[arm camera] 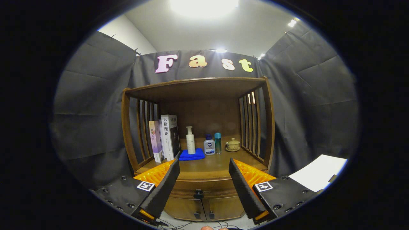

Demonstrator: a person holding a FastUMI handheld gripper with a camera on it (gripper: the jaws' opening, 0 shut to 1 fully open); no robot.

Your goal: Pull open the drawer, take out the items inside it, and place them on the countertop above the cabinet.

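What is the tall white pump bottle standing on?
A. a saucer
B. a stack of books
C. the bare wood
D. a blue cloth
D: the pump bottle stands on a folded blue cloth, beyond the open tongs, beside the books.

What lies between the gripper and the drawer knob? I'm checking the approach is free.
Nothing: in the gripper view, the open gripper has the drawer knob straight ahead between its fingers, with bare air between.
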